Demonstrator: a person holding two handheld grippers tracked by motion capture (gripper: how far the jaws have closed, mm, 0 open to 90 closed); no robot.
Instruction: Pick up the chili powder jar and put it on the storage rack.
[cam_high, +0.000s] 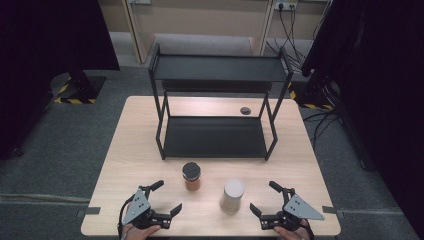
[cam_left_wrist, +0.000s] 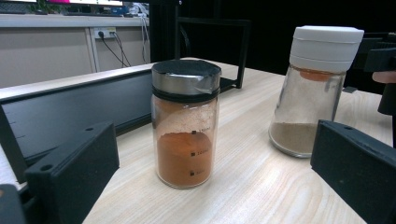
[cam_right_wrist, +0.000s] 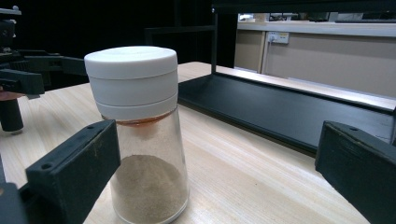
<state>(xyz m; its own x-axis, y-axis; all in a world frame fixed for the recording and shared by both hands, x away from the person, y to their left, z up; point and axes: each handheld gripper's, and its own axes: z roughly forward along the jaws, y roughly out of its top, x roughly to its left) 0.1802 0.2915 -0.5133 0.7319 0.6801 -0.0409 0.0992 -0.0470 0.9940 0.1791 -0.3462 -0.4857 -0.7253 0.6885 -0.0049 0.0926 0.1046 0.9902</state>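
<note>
A glass jar of orange powder (cam_high: 191, 176) (cam_left_wrist: 185, 126) with a black lid stands upright on the table in front of the shelf. To its right stands a white-capped glass shaker (cam_high: 232, 196) (cam_left_wrist: 314, 91) (cam_right_wrist: 140, 135) holding grey-brown powder. My left gripper (cam_high: 166, 199) (cam_left_wrist: 215, 177) is open near the table's front left, jaws wide apart and short of the orange jar. My right gripper (cam_high: 264, 197) (cam_right_wrist: 219, 182) is open at the front right, its jaws apart with the shaker just ahead of its left jaw. Nothing is held.
A black two-tier metal shelf (cam_high: 218, 75) stands at the middle and back of the wooden table (cam_high: 135, 150), both tiers bare. A small round cable port (cam_high: 245, 110) sits in the tabletop behind it. Cables run along the floor at the back right.
</note>
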